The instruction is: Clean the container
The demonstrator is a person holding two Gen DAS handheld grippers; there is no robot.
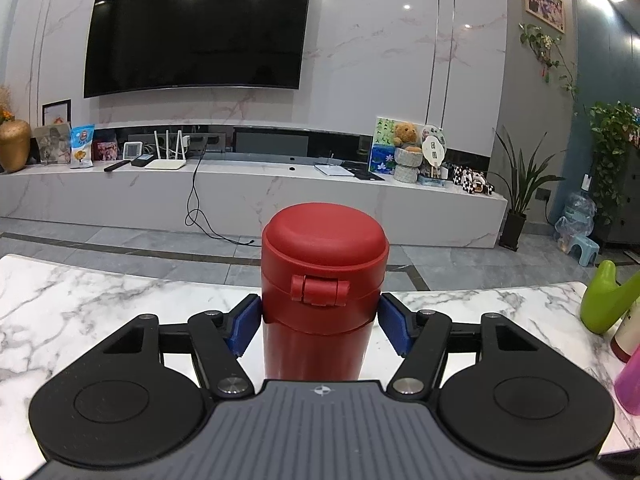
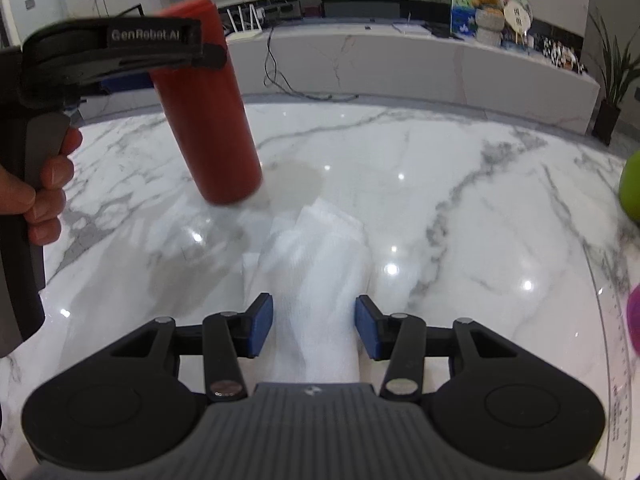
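Note:
A red flask (image 1: 320, 264) with a closed flip lid fills the middle of the left wrist view. My left gripper (image 1: 320, 316) is shut on it just below the lid, blue pads against both sides. In the right wrist view the flask (image 2: 212, 128) hangs tilted above the marble table (image 2: 440, 200), with a hand (image 2: 44, 196) on the left gripper's handle. My right gripper (image 2: 315, 324) is shut on a bunched white cloth (image 2: 316, 248). The cloth reaches forward over the table, a little right of and below the flask's base.
A green object (image 1: 600, 300), a pink one (image 1: 630, 380) and a white and red bottle (image 1: 628, 336) stand at the table's right edge. Beyond the table are a tiled floor, a low TV bench (image 1: 240, 188) with clutter, and plants on the right.

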